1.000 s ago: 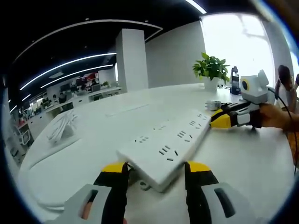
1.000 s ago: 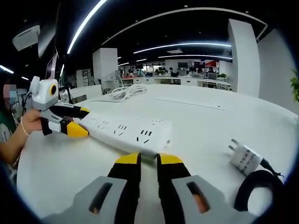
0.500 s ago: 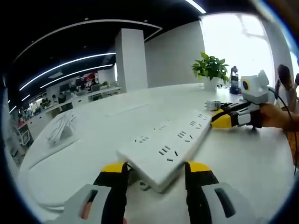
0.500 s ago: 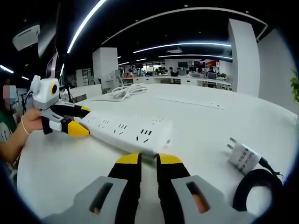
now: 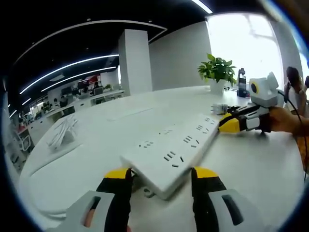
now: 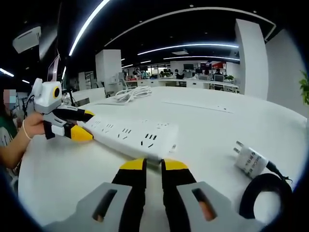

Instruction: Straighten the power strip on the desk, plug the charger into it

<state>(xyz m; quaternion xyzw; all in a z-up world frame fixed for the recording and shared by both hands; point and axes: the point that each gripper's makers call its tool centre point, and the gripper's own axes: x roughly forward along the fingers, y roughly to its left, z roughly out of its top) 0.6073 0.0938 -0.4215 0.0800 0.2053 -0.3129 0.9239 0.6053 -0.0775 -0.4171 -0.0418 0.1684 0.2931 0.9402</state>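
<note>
At bottom centre our left gripper (image 5: 161, 175) stands wide, the power strip (image 5: 175, 147) end between its jaws. Our right gripper (image 6: 153, 166), jaws nearly together, sits just below the strip's other end. The charger (image 6: 251, 162) lies lower right on the desk (image 6: 207, 121).

Open desk (image 6: 203, 123) separates the power strip (image 6: 130, 135) from the charger (image 6: 251, 161).

A: How was the light?
B: Bright. Long ceiling strips (image 6: 91, 24) lit the room, and a window (image 5: 241, 38) was blown out white.
A: Sharpness?
B: Fair at centre; fisheye bent the edges, and the white bench (image 5: 120, 125) glared, with soft shadows.
</note>
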